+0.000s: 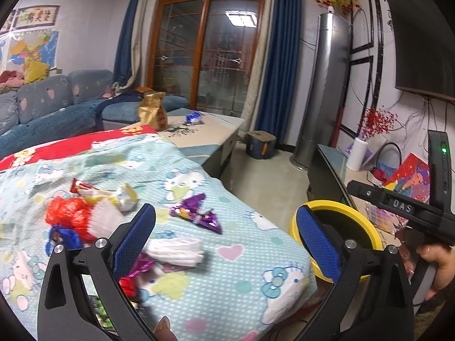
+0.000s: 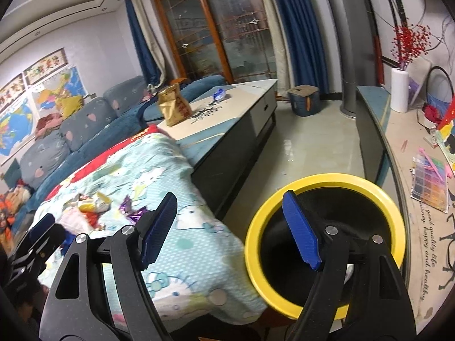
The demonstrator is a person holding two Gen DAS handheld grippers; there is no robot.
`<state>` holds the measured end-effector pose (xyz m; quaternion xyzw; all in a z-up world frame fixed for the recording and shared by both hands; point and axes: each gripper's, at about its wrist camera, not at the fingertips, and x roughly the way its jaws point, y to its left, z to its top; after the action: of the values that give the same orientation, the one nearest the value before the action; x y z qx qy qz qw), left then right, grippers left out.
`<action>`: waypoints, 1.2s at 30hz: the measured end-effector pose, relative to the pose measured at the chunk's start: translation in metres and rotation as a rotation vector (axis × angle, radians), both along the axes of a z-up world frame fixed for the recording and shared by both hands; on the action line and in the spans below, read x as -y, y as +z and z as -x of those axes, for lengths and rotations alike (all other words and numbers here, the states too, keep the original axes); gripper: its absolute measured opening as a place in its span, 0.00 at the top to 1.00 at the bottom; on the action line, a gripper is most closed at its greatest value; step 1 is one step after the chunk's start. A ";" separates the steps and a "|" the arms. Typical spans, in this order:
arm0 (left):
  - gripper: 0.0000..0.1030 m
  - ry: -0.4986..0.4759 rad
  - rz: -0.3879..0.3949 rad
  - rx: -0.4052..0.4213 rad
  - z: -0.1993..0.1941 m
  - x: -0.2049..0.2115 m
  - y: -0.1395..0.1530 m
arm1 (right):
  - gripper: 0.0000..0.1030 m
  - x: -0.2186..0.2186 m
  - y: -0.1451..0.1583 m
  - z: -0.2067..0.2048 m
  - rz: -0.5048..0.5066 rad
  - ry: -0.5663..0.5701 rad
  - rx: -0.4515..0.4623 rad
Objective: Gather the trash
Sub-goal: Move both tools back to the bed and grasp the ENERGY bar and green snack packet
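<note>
The left gripper (image 1: 226,234) hangs over the near edge of a patterned blanket (image 1: 216,278), its blue-padded fingers spread wide with nothing between them. Just beyond and beside its left finger lies the trash — a folded white tissue (image 1: 176,250), a magenta foil scrap (image 1: 142,267) partly hidden by the finger, a purple wrapper (image 1: 199,214) a little farther up the cloth, and a heap of red plastic (image 1: 71,217), a white paper cup liner (image 1: 103,218) and a yellow-and-silver wrapper (image 1: 119,194) to the left. A blue wrapper (image 1: 64,237) sits at the near edge of that heap.

The right gripper (image 2: 230,230) is also wide apart and holds nothing; its right finger is over the mouth of a yellow-rimmed bin (image 2: 330,180), which stands on the floor just beside the blanket's corner. The bin's inside looks dark, and I cannot tell what it contains.

Farther off, a low table (image 2: 241,105) carries a gold paper bag (image 2: 173,105) and a small blue wrapper (image 2: 219,94), with dark crumbs scattered between them. Behind it runs a blue sofa (image 1: 57,108) — and past that, glass doors (image 1: 204,48) framed by blue curtains (image 1: 280,56).
</note>
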<state>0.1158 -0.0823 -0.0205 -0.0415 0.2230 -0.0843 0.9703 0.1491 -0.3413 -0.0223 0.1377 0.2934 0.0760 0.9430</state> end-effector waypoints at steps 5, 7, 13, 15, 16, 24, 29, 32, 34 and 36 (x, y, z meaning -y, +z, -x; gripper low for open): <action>0.06 0.039 0.007 0.011 0.003 -0.017 0.003 | 0.33 -0.020 0.004 0.005 0.011 0.046 0.010; 0.06 0.053 0.009 0.015 0.004 -0.023 0.004 | 0.33 -0.028 0.005 0.007 0.013 0.067 0.012; 0.06 0.097 0.016 0.025 0.009 -0.041 0.007 | 0.33 -0.056 0.008 0.015 0.025 0.138 0.017; 0.06 0.112 0.020 0.025 0.009 -0.046 0.007 | 0.33 -0.064 0.008 0.016 0.030 0.162 0.015; 0.06 0.117 0.021 0.026 0.010 -0.049 0.006 | 0.33 -0.069 0.008 0.018 0.033 0.178 0.014; 0.06 0.189 0.035 0.020 0.012 -0.078 0.004 | 0.33 -0.107 0.009 0.030 0.055 0.277 0.004; 0.06 0.228 0.037 0.010 0.013 -0.094 0.001 | 0.33 -0.127 0.009 0.037 0.066 0.338 -0.002; 0.06 0.252 0.041 0.003 0.014 -0.105 -0.002 | 0.33 -0.138 0.009 0.041 0.070 0.366 -0.009; 0.06 0.273 0.044 -0.003 0.015 -0.114 -0.004 | 0.33 -0.147 0.009 0.043 0.074 0.386 -0.011; 0.06 0.290 0.049 -0.009 0.015 -0.123 -0.006 | 0.33 -0.154 0.008 0.047 0.077 0.407 -0.015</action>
<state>0.1003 0.0405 -0.0265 -0.0971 0.2167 0.0515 0.9700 0.1021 -0.1874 -0.0143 0.0397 0.3247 0.2528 0.9105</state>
